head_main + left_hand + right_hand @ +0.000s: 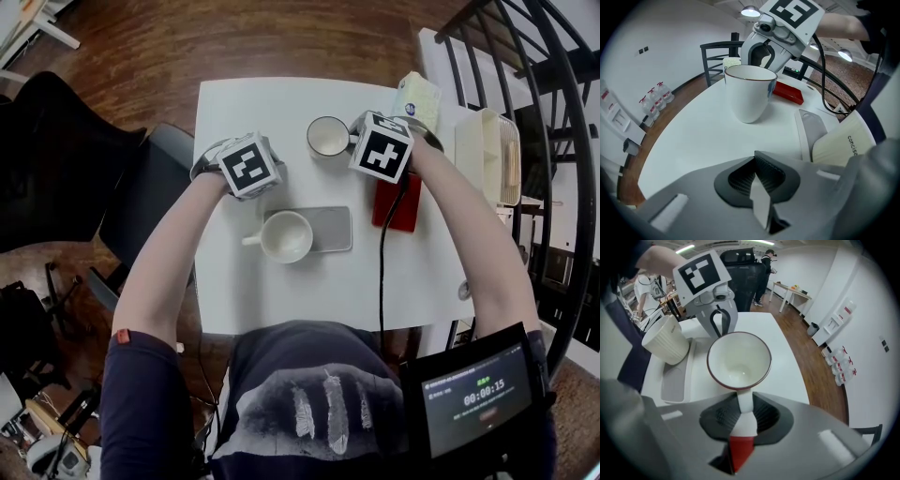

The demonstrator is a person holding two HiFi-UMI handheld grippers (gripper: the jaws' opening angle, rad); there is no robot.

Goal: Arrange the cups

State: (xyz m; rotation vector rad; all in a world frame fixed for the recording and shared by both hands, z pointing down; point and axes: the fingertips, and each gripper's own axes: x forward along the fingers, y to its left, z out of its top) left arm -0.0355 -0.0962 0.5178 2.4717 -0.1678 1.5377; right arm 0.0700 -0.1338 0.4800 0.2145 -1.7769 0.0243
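Note:
A white cup with a dark red rim (328,136) stands upright at the back of the white table (281,291). My right gripper (743,418) comes down on it from the right and is shut on the cup's handle (744,401); the bowl (739,361) lies just beyond the jaws. A ribbed white cup (286,235) sits on a flat grey tray (333,228) nearer to me, handle to the left. My left gripper (760,187) hovers left of the tray, shut with nothing in it, and faces the rimmed cup (750,91).
A red flat object (398,206) lies right of the tray, under the right arm, with a black cable beside it. A pale container (417,98) stands at the back right corner. A white rack (487,150) and black railing (562,141) flank the right; a dark chair (141,202) stands left.

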